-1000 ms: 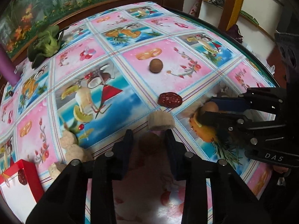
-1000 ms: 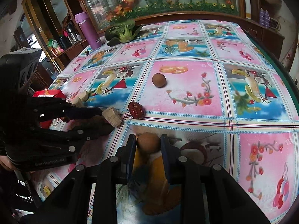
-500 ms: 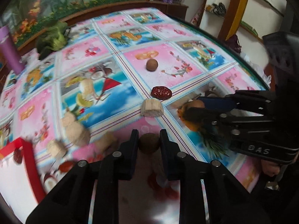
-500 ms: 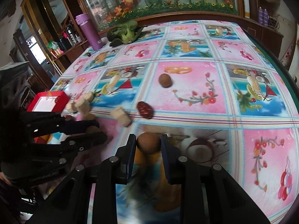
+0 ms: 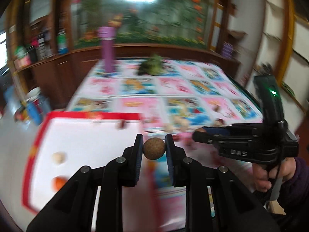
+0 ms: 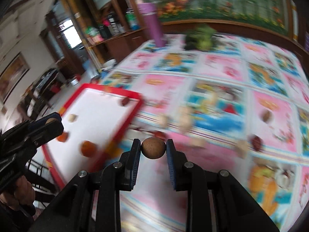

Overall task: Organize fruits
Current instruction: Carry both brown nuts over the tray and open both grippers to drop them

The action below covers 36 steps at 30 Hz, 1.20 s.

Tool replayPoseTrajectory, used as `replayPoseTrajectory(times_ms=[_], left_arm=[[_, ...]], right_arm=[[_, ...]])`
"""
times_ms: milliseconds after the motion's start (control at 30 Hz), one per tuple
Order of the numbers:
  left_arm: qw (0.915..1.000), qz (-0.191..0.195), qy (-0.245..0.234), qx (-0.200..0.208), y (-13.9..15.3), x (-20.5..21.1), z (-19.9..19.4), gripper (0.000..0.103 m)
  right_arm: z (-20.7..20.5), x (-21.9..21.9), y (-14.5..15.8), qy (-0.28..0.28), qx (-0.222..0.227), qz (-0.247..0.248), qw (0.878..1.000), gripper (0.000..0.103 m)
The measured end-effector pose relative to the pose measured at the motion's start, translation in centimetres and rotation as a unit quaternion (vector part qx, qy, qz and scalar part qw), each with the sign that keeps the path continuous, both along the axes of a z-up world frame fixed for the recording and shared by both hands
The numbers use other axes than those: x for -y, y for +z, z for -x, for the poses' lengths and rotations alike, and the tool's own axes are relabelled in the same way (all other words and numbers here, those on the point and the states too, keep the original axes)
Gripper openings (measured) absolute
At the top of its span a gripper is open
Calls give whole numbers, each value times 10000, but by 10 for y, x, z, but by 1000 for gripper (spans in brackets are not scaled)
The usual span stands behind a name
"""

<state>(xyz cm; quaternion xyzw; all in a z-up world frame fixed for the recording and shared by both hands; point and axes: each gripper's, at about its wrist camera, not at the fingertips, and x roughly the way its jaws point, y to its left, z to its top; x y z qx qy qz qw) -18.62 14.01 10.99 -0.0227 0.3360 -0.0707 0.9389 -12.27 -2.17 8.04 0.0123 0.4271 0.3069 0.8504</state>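
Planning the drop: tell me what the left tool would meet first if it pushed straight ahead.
Probably the red-rimmed tray: the left tool, shut on a brown round fruit, points past its near right corner. Blur leaves depth unclear.

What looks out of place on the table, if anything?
Nothing looks damaged or spilled. Several fruits lie loose on the tablecloth, outside the red tray. Each gripper, left gripper and right gripper, holds a brown fruit.

The left gripper (image 5: 154,148) held a brown round fruit (image 5: 154,148) between its jaws, near the red-rimmed tray (image 5: 29,154). The right gripper (image 5: 199,133) hung beside it over the worktop (image 5: 173,89).
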Motion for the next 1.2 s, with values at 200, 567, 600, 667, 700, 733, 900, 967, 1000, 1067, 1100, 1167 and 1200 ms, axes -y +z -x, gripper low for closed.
replayPoseTrajectory(times_ms=[200,567,600,667,700,733,900,967,1000,1067,1100,1167,1200], left_arm=[[9950,199,955,-216,-23,-85,23,25],[9916,372,1131,-507,-55,-115,16,25],[9914,357,1137,-533,-57,-116,12,25],[9908,272,1161,-634,-60,-118,1,25],[9903,192,1188,-702,-62,-119,-6,25],[9888,103,1262,-792,-64,-119,-13,25],[9841,-77,1406,-1083,-73,-119,-35,25],[9828,-177,1435,-1150,-75,-116,-39,25],[9825,-191,1440,-1163,-75,-116,-40,25],[9818,-142,1462,-1207,-75,-117,-42,29],[9818,-106,1451,-1221,-75,-116,-41,35],[9815,-107,1482,-1210,-72,-114,-41,48],[9817,-140,1496,-1170,-70,-112,-38,53]], right_arm=[[13,-69,4,571,87,-43,9983,25],[14,-144,-22,1033,46,362,9940,25],[12,-150,-25,1046,24,386,9938,25],[12,-155,-27,1053,-24,374,9937,25],[11,-157,-27,1037,-23,370,9939,25],[9,-159,-29,1013,-16,375,9941,25],[-7,-167,-41,938,-281,445,9942,26],[-8,-166,-40,929,-293,437,9943,26],[-8,-166,-40,949,-343,478,9938,27],[-9,-162,-38,952,-430,441,9936,31],[-9,-158,-37,912,-436,383,9941,33],[-9,-147,-32,829,-406,171,9956,34],[-10,-141,-29,782,-397,107,9961,34]])
